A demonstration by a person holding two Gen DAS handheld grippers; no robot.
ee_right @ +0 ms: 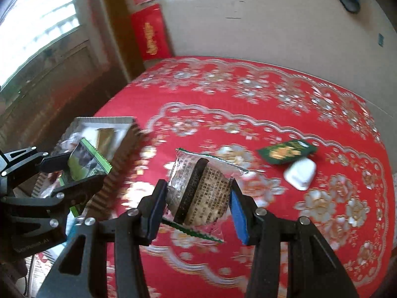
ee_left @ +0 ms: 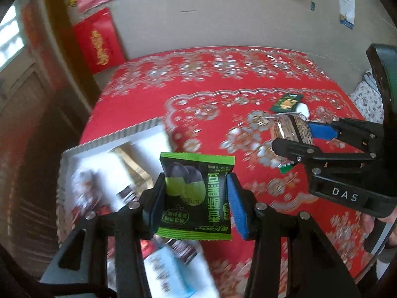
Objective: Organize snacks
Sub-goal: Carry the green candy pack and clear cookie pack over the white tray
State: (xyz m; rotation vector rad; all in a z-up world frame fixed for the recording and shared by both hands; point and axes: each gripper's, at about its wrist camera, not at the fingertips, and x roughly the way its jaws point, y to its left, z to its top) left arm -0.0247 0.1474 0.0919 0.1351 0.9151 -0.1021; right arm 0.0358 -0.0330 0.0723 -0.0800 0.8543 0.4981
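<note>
My left gripper [ee_left: 196, 198] is shut on a green and black snack packet [ee_left: 196, 193], held above a white corrugated box [ee_left: 111, 139] that has several snacks in it. In the right wrist view the same left gripper [ee_right: 82, 168] and green packet [ee_right: 85, 161] hang over the box [ee_right: 124, 154] at the left. My right gripper [ee_right: 198, 198] is shut on a clear-wrapped round biscuit packet [ee_right: 201, 193] above the red tablecloth [ee_right: 248, 99]. From the left wrist, the right gripper [ee_left: 292, 136] shows at the right with the biscuit packet [ee_left: 290, 126].
A dark green packet with gold print [ee_right: 286, 151] and a small white object [ee_right: 300, 173] lie on the cloth at the right. The table stands against a beige wall with red paper decorations [ee_right: 151, 34]. A window [ee_right: 37, 24] and wooden furniture are to the left.
</note>
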